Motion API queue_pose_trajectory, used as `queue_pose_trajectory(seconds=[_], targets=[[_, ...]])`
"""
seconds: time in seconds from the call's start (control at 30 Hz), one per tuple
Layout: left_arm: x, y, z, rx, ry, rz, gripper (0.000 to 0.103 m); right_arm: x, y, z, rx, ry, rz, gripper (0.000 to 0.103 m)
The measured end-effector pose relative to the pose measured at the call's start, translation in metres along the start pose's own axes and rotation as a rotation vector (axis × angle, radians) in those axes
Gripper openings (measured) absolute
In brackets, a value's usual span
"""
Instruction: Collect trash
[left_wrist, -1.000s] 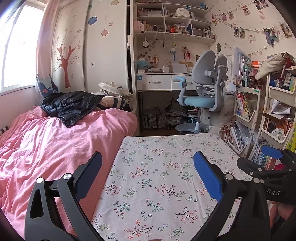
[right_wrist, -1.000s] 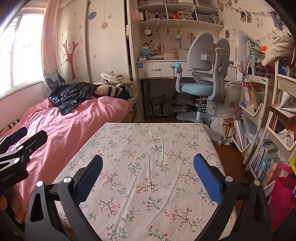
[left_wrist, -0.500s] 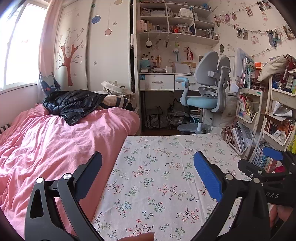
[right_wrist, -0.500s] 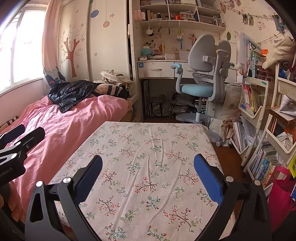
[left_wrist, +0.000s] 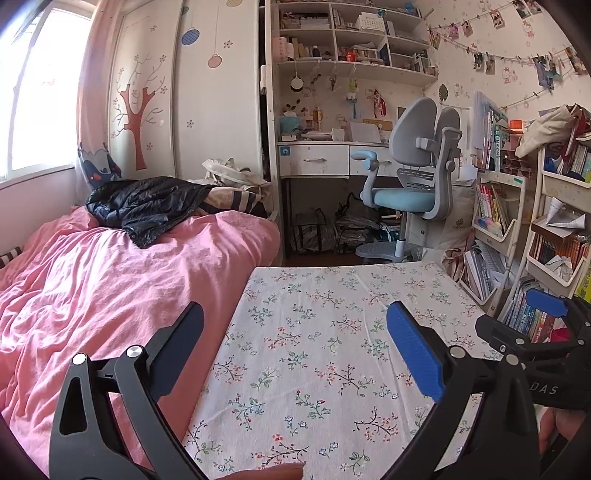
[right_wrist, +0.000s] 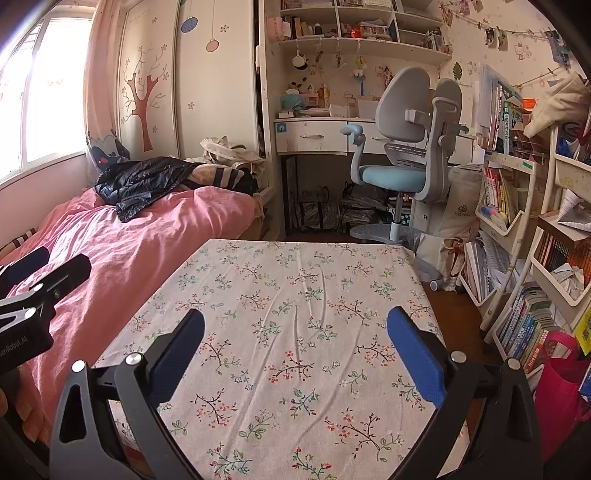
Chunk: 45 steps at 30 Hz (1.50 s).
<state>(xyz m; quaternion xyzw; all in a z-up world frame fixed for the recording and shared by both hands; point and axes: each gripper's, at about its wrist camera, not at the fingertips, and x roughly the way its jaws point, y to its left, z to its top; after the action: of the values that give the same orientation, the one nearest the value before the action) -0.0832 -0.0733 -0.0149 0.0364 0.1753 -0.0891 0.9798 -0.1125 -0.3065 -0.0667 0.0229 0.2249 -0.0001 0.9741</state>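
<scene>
From where I stand, little has altered over the last second: both cameras have tipped up slightly, so the shelves and the chair (right_wrist: 404, 147) sit a touch lower in view, while the flowered cloth on the counter (right_wrist: 295, 295) looks the same as it did, bare of any scrap. That tells me no trash has been picked up or set down in this stretch. The left gripper (left_wrist: 295, 347) hangs over the near left corner of the counter beside the pink bed (left_wrist: 110, 288), its fingers spread wide with nothing between them; the right gripper (right_wrist: 295, 350) hovers over the middle of the cloth, equally released and empty. As for the trash itself, I cannot pick out any piece on the counter, nor a bin to take it, so its heading and long axis cannot be told. A bare counter fits either litter already cleared away or litter lying somewhere outside these two views.
</scene>
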Motion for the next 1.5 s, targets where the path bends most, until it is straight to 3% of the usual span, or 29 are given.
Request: queue_pose_trajectory(seconds=[1.13,1.5], targets=[[0.004,0.005,-0.006,-0.009,0.024,0.004,0.096,0.000,0.000,0.000,-0.006,0.004,-0.001,0.095],[0.006,0.010,-0.009,-0.067,0.041,-0.005,0.096,-0.001,-0.001,-0.001,-0.007,0.008,0.000,0.095]])
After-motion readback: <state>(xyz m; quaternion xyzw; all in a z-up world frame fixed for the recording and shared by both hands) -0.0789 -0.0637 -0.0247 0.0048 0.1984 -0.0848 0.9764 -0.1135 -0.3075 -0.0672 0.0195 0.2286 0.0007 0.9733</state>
